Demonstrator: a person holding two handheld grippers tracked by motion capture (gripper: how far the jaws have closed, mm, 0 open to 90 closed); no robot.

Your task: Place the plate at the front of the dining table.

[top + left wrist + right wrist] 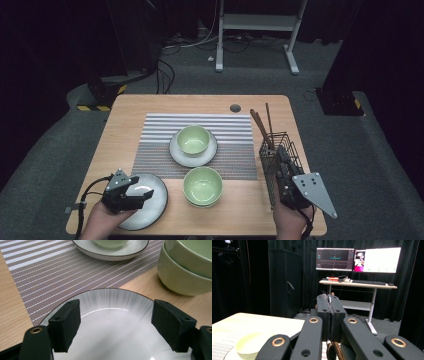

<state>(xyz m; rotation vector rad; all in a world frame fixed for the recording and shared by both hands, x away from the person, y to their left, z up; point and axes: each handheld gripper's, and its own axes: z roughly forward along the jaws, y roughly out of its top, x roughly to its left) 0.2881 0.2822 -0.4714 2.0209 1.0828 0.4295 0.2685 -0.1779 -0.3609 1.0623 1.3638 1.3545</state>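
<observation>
At the near left corner of the counter (125, 107), the left tool (145, 193) hovered low over the empty white plate (150, 200), its jaws standing wide with nothing pressed between them. In the left gripper view the two black pads (65, 323) framed the plate's (112, 322) far rim without touching it, so the plate was, by my reading, about to be taken but not yet gripped. It lay flat on the bare wood, just off the near left corner of the striped placemat (200, 142).

Just right of that plate stood two green bowls nested together (202, 186), near the mat's near edge. Farther back, in the middle of the mat, a third green bowl (193, 140) sat on a second white plate (176, 150). That one setting looked finished; the nested bowls and the spare plate looked as though they had yet to be laid out.

At the near right, the right tool (282, 155) had its jaws pressed together on nothing that I could make out, and rested against or just over the wire basket (292, 150) holding brown chopsticks (260, 125) upright at the right edge. In the right gripper view the tool (329, 300) pointed level toward a far desk with monitors (359, 260). The chopsticks looked still untouched.
</observation>
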